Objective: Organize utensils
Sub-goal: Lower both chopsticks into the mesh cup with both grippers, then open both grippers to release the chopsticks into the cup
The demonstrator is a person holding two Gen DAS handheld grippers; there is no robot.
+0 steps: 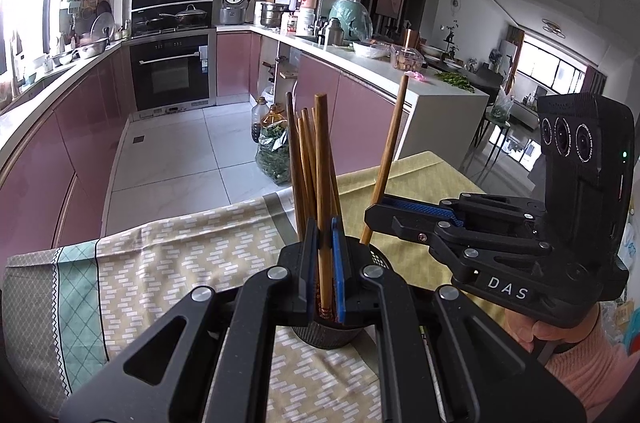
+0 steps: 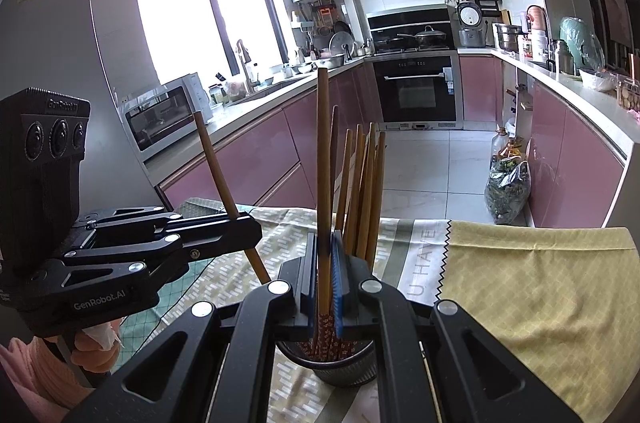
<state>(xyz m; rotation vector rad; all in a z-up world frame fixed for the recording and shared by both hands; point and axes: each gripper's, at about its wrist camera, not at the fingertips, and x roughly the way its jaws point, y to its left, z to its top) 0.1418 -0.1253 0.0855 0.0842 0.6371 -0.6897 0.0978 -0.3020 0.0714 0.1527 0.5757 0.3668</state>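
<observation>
Gripping one wooden chopstick each, both grippers hang over a dark mesh holder [image 1: 326,337] that stands on a patterned tablecloth [image 1: 172,263]. The left gripper [image 1: 325,275] has its blue-padded jaws pinched narrow on an upright chopstick [image 1: 322,183], whose lower end reaches down into the holder. The same gripper shows from the side in the right wrist view [image 2: 240,227], clamped on a stick that leans to the upper left [image 2: 224,183]. The right gripper [image 2: 325,279] is likewise closed tight around a near-vertical chopstick [image 2: 323,163], its patterned lower end inside the holder [image 2: 328,363]. In the left wrist view that gripper [image 1: 374,215] comes in from the right, holding its stick tilted [image 1: 390,151]; whether the stick's tip touches the holder's rim is hard to tell there. A bundle of other chopsticks [image 2: 366,191] stands in the holder just behind the held ones, fanned slightly. Beyond the table lie a tiled floor [image 1: 172,151], pink cabinets [image 2: 248,159] and an oven [image 1: 172,71]
</observation>
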